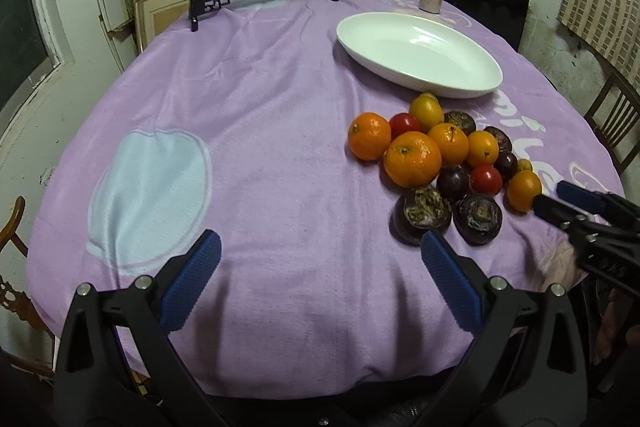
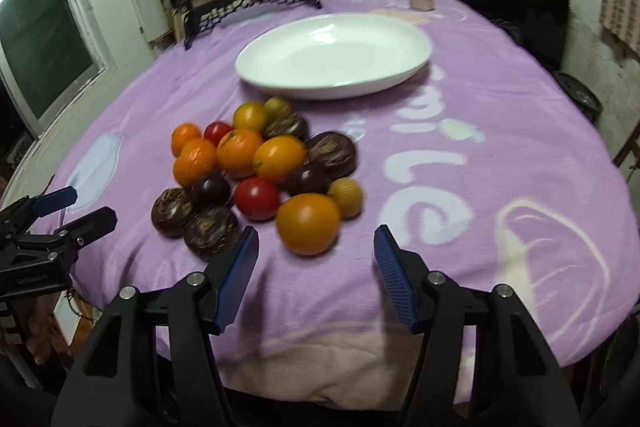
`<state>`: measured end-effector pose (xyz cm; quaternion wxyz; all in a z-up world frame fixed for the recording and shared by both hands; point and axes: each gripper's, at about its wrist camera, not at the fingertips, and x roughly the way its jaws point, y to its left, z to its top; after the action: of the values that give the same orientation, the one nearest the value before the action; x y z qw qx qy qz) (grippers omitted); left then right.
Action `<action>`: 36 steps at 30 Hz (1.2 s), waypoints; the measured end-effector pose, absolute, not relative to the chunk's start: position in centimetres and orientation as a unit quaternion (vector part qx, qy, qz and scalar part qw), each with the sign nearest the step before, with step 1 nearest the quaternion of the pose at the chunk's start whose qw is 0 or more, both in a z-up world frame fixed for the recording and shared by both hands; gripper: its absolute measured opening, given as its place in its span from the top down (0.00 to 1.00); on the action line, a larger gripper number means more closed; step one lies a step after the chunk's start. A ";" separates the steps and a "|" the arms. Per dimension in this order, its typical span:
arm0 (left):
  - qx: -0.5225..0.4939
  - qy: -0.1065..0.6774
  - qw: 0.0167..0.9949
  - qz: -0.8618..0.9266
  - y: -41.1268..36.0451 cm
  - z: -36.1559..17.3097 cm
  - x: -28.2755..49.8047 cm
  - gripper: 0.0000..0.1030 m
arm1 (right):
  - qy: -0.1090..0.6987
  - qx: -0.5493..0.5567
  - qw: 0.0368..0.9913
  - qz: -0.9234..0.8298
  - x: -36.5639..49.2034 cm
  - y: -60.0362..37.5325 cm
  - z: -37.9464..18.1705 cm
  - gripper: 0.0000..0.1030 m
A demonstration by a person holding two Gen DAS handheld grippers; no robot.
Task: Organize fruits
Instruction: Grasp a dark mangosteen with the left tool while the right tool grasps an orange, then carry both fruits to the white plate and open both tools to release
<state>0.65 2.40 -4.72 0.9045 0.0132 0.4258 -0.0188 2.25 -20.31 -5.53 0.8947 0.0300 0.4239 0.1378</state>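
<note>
Blue ribbed pads line both tools. Nearest in the right wrist view, the right gripper (image 2: 316,251) is held with its jaws apart and nothing between them; the nearest orange fruit (image 2: 307,223) lies just beyond the fingertips, roughly centred on the gap. In the left wrist view, the left gripper (image 1: 320,255) is spread wide over bare purple cloth (image 1: 260,99), with a dark round fruit (image 1: 422,215) just beside its right pad (image 1: 448,267). Neither tool grips anything.

The fruit pile (image 2: 256,167) sits on the cloth between the grippers and the white oval dish (image 2: 416,43), which holds nothing. No fruit is judged to have been transferred yet; the step in hand appears to be the first approach for a pick.

The next move calls for the right jaws to be advanced around the orange fruit and closed without the neighbouring yellow fruit (image 2: 346,197) being nudged.

The fruits are near round, so no pointing direction applies. The dish's long axis runs left to right in the right wrist view.
</note>
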 end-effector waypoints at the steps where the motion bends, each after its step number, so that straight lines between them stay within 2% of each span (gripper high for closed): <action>1: 0.012 0.428 0.904 -0.020 2.4 -4.8 0.7 0.02 | 0.425 0.028 0.894 0.138 2.5 -20.0 -5.8 0.44; 2: 0.012 0.430 0.902 -0.021 2.3 -4.9 0.8 0.02 | 0.427 0.022 0.894 0.135 3.0 -19.8 -6.1 0.47; 3: 0.012 0.432 0.901 -0.022 2.3 -4.9 1.0 0.02 | 0.432 0.019 0.891 0.134 3.4 -19.7 -6.4 0.60; 4: 0.011 0.435 0.900 -0.023 2.2 -5.1 1.1 0.02 | 0.439 0.024 0.887 0.140 3.9 -19.6 -6.9 0.62; 13: 0.026 0.427 0.902 -0.060 0.0 -5.5 1.6 0.03 | 0.424 0.048 0.896 0.123 2.5 -21.8 -5.5 0.63; 14: 0.031 0.426 0.902 -0.065 -0.4 -5.6 1.7 0.05 | 0.424 0.049 0.896 0.120 2.5 -22.1 -5.4 0.63; 18: 0.042 0.444 0.891 -0.082 -1.8 -6.9 2.7 0.27 | 0.429 0.066 0.892 0.124 2.1 -23.0 -5.5 0.63; 24: 0.052 0.450 0.887 -0.095 -3.5 -8.0 3.8 0.33 | 0.440 0.080 0.885 0.129 2.3 -23.5 -6.1 0.63; 26: 0.047 0.448 0.886 -0.106 -4.0 -8.0 4.4 0.46 | 0.443 0.083 0.883 0.129 2.4 -23.6 -6.3 0.63; 27: 0.045 0.447 0.886 -0.112 -4.2 -7.9 4.5 0.57 | 0.444 0.083 0.883 0.130 2.4 -23.6 -6.4 0.63; 36: 0.024 0.434 0.892 -0.127 -3.0 -6.1 3.2 0.57 | 0.432 0.082 0.888 0.136 2.4 -23.4 -5.9 0.63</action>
<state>3.23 -2.98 -6.14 0.8917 0.0244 0.4336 -0.1273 2.36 -23.39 -5.88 0.8879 0.0818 0.4319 0.1359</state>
